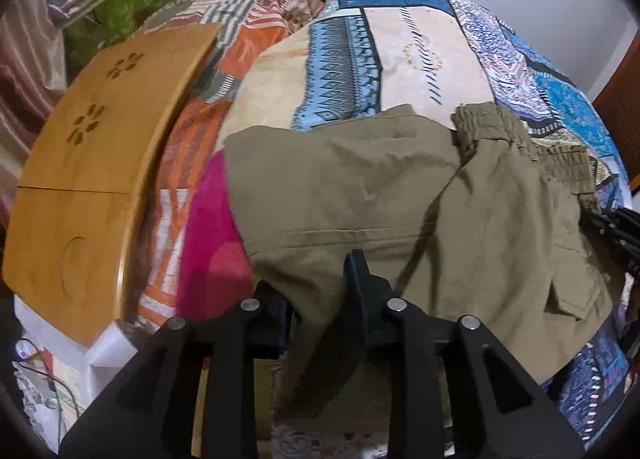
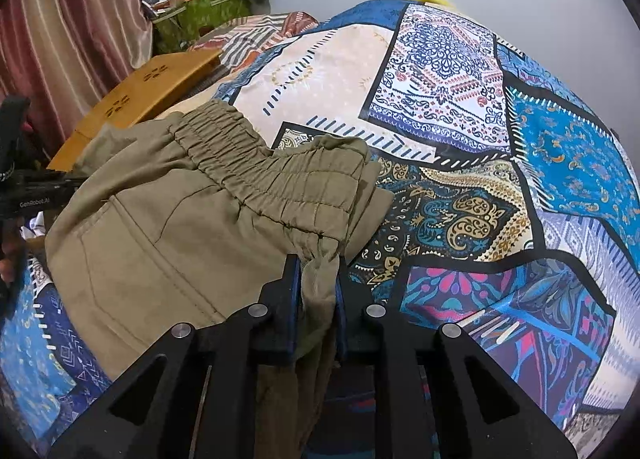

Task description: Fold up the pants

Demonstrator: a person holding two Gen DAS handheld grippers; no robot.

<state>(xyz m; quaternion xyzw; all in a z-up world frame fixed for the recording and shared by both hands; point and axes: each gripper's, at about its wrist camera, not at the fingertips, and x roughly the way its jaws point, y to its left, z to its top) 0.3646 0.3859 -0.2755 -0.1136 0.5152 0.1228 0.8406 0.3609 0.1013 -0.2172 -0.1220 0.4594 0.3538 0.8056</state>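
Note:
Khaki pants point(image 1: 360, 195) lie on the patchwork bedspread point(image 1: 420, 51), with the elastic waistband point(image 1: 504, 131) at the right. My left gripper point(image 1: 320, 291) is shut on the pants' near edge, cloth bunched between its fingers. In the right wrist view the pants point(image 2: 168, 243) spread to the left, the waistband point(image 2: 260, 175) running across. My right gripper point(image 2: 318, 291) is shut on a bunch of cloth at the waistband end. The other gripper point(image 2: 24, 195) shows at the left edge.
A wooden lap table point(image 1: 96, 163) sits on the bed at the left, also visible in the right wrist view point(image 2: 132, 99). A green box point(image 2: 200, 15) with clutter stands by the curtain point(image 2: 60, 19). The patterned bedspread point(image 2: 480, 139) stretches right.

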